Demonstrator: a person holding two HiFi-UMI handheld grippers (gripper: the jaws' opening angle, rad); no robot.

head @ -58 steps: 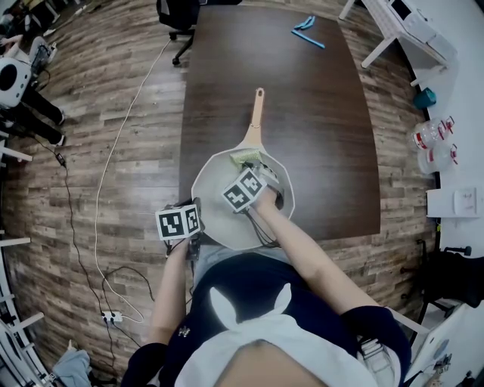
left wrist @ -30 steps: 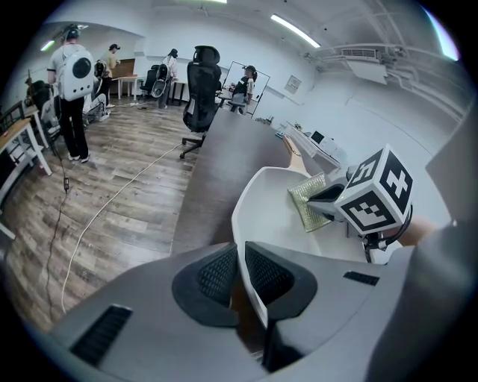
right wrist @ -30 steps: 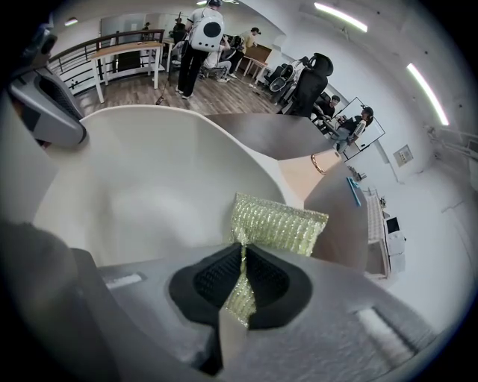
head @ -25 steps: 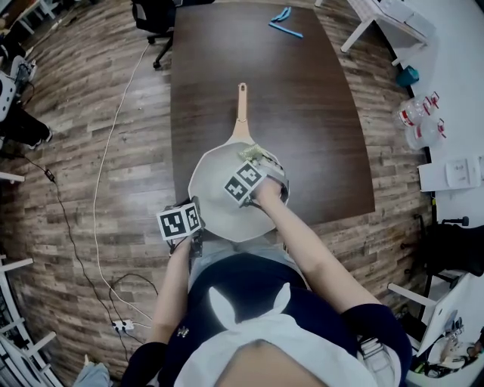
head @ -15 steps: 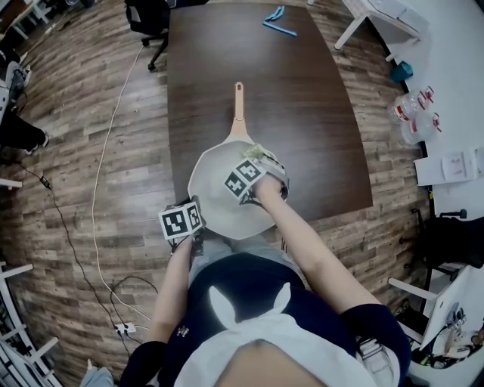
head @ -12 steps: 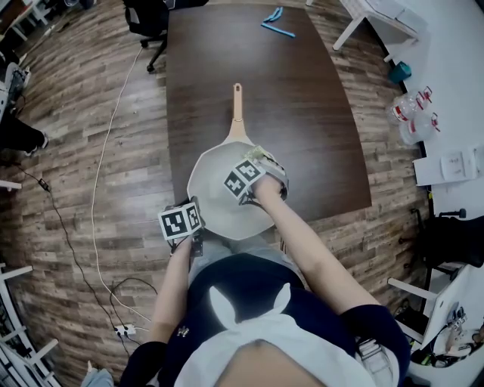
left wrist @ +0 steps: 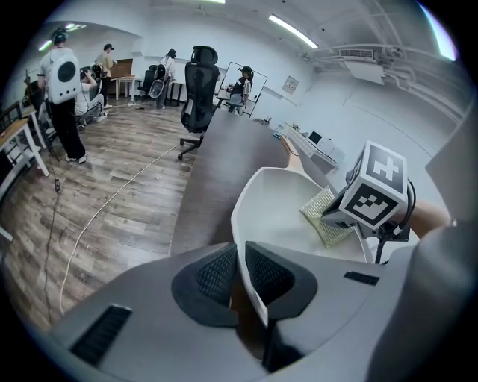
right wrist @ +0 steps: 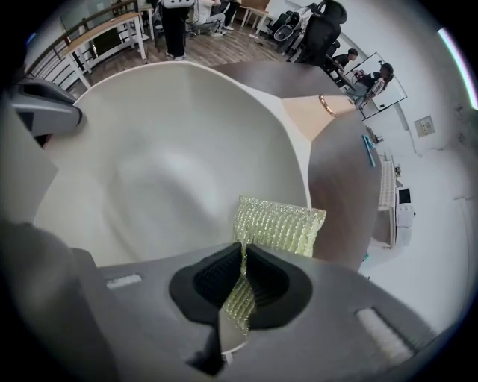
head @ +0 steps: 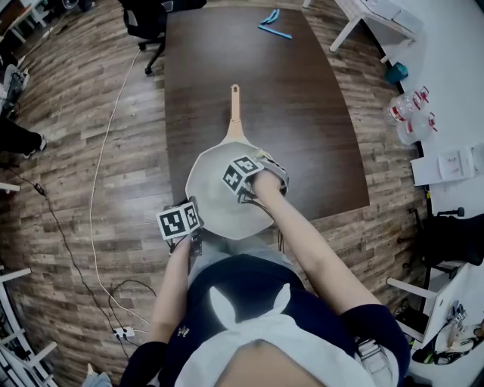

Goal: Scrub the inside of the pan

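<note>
A cream pan [head: 213, 205] with a wooden handle [head: 234, 113] sits at the near end of a dark brown table [head: 302, 113]. My left gripper [head: 193, 233] is shut on the pan's near left rim [left wrist: 243, 224], which runs between its jaws [left wrist: 240, 272]. Over the far right part of the pan's inside, my right gripper [head: 246, 183] points steeply down. In the right gripper view it [right wrist: 243, 276] is shut on a yellow-green mesh scrub pad [right wrist: 280, 227], which lies against the pan's inner wall [right wrist: 164, 164]. The pad [left wrist: 323, 216] also shows in the left gripper view.
A blue object [head: 272, 29] lies at the table's far end. A black office chair [head: 144, 19] stands at the far left and a white cable [head: 98, 174] runs over the wooden floor. White desks [head: 446, 91] with bottles stand to the right. People stand far off [left wrist: 63, 89].
The right gripper has slid the pad a little across the pan's inside and tipped over; the pad, earlier seen beyond its cube, is now under it. The left gripper keeps its hold.
</note>
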